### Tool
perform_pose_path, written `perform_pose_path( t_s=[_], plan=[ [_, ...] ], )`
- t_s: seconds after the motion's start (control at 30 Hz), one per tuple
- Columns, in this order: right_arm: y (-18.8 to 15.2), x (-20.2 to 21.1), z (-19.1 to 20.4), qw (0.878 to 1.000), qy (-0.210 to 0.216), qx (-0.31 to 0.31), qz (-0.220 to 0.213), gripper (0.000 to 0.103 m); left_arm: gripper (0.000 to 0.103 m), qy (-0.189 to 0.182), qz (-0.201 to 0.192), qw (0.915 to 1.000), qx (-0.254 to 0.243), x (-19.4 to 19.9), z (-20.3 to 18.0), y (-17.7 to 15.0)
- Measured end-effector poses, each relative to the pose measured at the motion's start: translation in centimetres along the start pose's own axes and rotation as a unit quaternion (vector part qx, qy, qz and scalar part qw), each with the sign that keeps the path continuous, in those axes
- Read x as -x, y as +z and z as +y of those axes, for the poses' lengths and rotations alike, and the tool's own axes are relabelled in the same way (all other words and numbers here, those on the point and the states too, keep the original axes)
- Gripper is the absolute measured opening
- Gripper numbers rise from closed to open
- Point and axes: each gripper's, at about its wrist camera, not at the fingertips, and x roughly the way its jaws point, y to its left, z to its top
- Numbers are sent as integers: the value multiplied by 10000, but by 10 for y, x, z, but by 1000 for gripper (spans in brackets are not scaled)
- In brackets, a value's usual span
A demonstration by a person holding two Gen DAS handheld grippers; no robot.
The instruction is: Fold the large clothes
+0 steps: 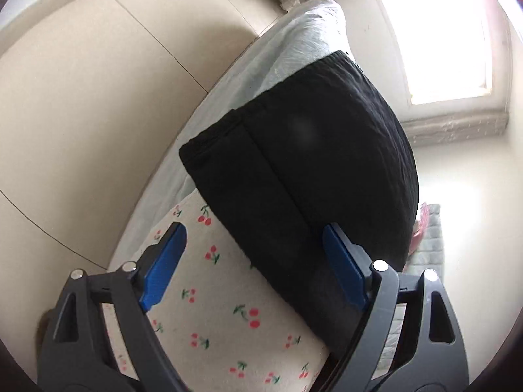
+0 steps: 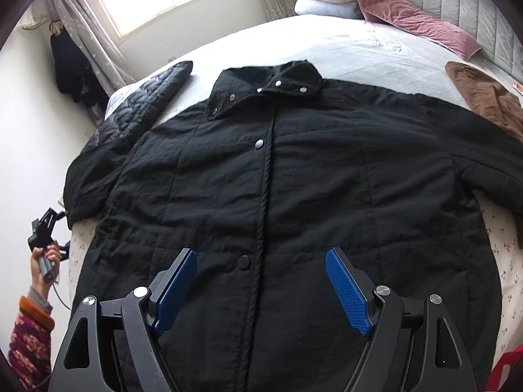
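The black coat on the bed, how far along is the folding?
Done: the black coat lies spread flat on the bed, front up and snapped shut. In hand: nothing; the left gripper is open beside a sleeve cuff, and the right gripper is open over the hem. Left: both sleeves lie spread outward and the body is unfolded, so every fold remains.

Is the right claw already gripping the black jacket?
No. The right claw hangs open above the black jacket, with nothing between its blue fingers.
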Motion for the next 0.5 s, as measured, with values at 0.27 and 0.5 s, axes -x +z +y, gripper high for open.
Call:
perform_pose_path(
  t_s=[0.27, 0.5],
  plan=[
    [-3, -8, -9, 9993, 33, -385, 12, 82, 7, -542, -1356, 9885, -388, 52, -35, -10],
    [-3, 1, -27, 9972, -106, -704, -220, 82, 6, -1225, -2101, 9339, -2620, 133, -179, -74]
  ],
)
